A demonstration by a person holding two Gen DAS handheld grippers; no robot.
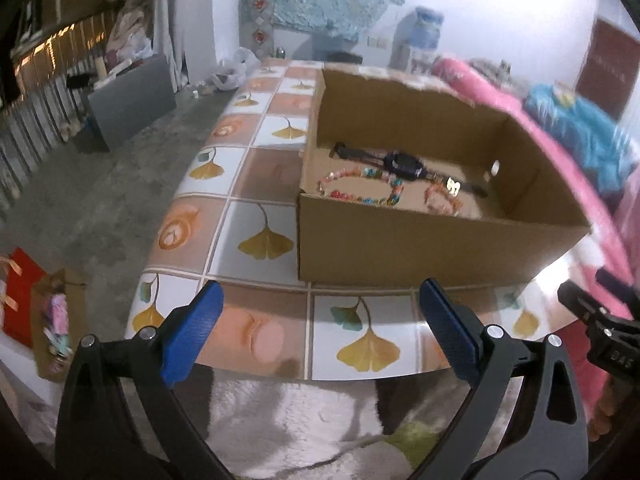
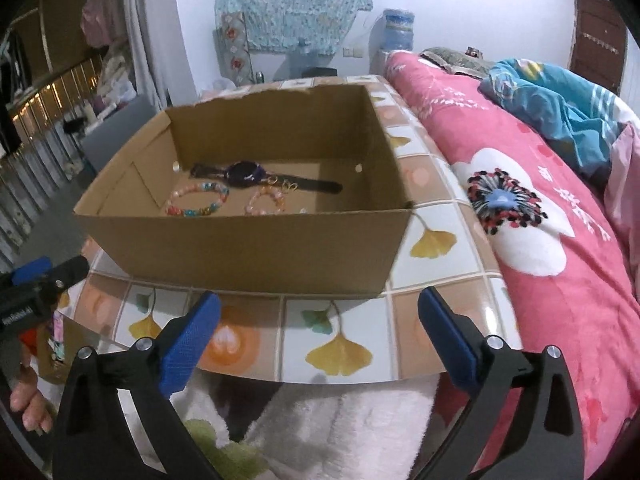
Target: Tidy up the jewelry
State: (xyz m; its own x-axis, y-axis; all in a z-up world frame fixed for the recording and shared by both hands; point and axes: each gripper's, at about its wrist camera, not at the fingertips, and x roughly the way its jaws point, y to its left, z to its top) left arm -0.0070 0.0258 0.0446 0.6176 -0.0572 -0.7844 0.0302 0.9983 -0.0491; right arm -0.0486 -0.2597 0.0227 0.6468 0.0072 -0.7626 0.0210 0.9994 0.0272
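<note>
Left gripper (image 1: 318, 330): jaws spread wide, nothing between them, over the near table edge. Right gripper (image 2: 318, 332): likewise gaping and empty. Beyond both I log one open cardboard box (image 2: 248, 244) on the tiled table (image 2: 344, 340). Inside, on its floor: dark watch (image 2: 248, 174) laid flat; multicoloured bead bracelet (image 2: 198, 200) just in front of it; pink bead bracelet (image 2: 264, 200) beside that. Pink floral quilt (image 2: 540, 220) along the table's right.
</note>
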